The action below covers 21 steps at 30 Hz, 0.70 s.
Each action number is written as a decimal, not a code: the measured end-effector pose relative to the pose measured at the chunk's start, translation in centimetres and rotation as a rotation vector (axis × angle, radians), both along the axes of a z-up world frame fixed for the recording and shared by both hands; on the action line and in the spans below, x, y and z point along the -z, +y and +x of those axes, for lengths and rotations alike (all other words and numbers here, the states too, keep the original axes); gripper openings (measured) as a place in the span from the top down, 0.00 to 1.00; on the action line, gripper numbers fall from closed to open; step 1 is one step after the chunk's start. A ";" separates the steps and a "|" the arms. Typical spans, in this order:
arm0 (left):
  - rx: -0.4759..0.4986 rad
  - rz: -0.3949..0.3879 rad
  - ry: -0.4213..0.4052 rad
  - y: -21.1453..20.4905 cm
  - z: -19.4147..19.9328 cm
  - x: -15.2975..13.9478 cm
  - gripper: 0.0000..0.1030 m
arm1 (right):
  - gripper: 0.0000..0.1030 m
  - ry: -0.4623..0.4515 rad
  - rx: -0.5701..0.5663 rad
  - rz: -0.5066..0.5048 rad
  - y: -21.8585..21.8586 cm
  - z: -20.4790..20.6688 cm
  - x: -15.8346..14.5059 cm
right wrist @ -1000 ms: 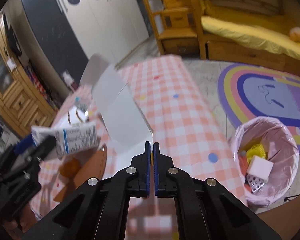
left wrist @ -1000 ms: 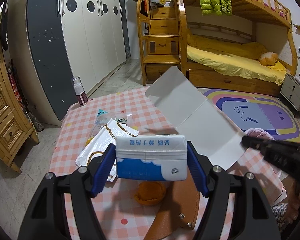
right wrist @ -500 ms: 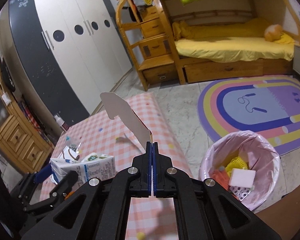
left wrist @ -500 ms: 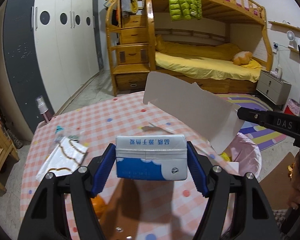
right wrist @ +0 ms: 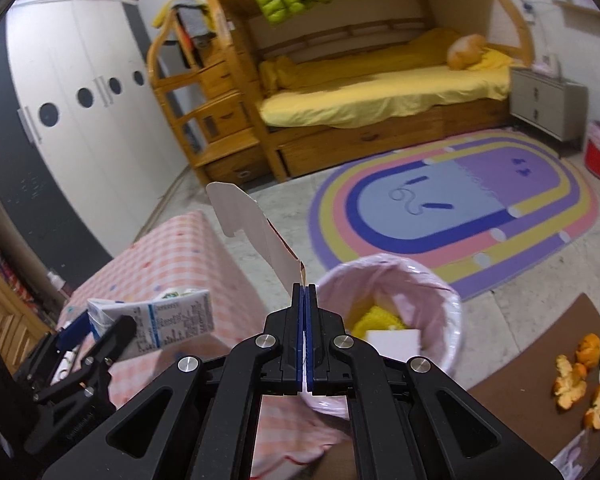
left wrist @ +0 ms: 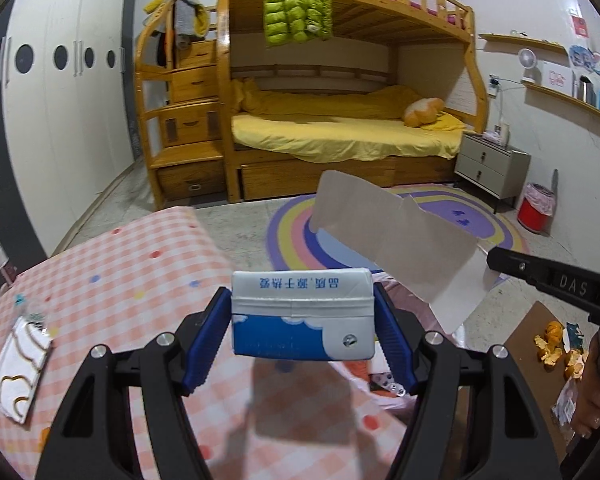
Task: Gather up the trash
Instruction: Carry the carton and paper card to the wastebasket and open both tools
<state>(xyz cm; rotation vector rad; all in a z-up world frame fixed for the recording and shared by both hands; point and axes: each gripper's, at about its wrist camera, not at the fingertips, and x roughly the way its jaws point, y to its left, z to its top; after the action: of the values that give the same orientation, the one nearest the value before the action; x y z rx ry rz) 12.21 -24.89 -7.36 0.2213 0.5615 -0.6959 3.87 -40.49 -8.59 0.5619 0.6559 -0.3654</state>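
My left gripper is shut on a blue and white drink carton, held lengthwise between its blue pads at the table's right edge. The right wrist view shows the same carton in that gripper at lower left. My right gripper is shut on the corner of a flattened white cardboard sheet, which sticks up and away to the left. Just past its fingers stands a bin lined with a pink bag, holding yellow and white rubbish. In the left wrist view the cardboard hangs right of the carton.
A table with a pink checked cloth carries a white wrapper at its left. Orange peels lie on a brown board at lower right. A striped rug, a bunk bed and a small red bin lie beyond.
Both grippers have swung right, from over the table to its right edge and the pink-lined bin. The carton and the cardboard stay gripped as before.
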 end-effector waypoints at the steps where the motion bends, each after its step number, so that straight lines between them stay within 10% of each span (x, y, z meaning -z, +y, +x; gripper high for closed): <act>1: 0.011 0.004 0.002 -0.7 -0.1 0.2 0.34 | 1.00 0.015 0.024 0.000 -0.7 -0.5 0.6; 12: 0.079 0.032 0.017 -7.3 0.6 2.6 0.33 | 0.99 0.115 0.156 0.029 -5.8 -1.6 5.5; 21: 0.038 0.030 0.039 -6.9 1.5 2.6 0.21 | 0.71 0.139 0.142 0.049 -5.9 -0.7 6.9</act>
<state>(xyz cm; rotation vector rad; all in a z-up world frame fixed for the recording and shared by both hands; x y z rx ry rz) 13.74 -31.80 -9.97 0.2474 0.6070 -0.7303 3.13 -46.42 -15.48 0.6356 0.7622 -0.5264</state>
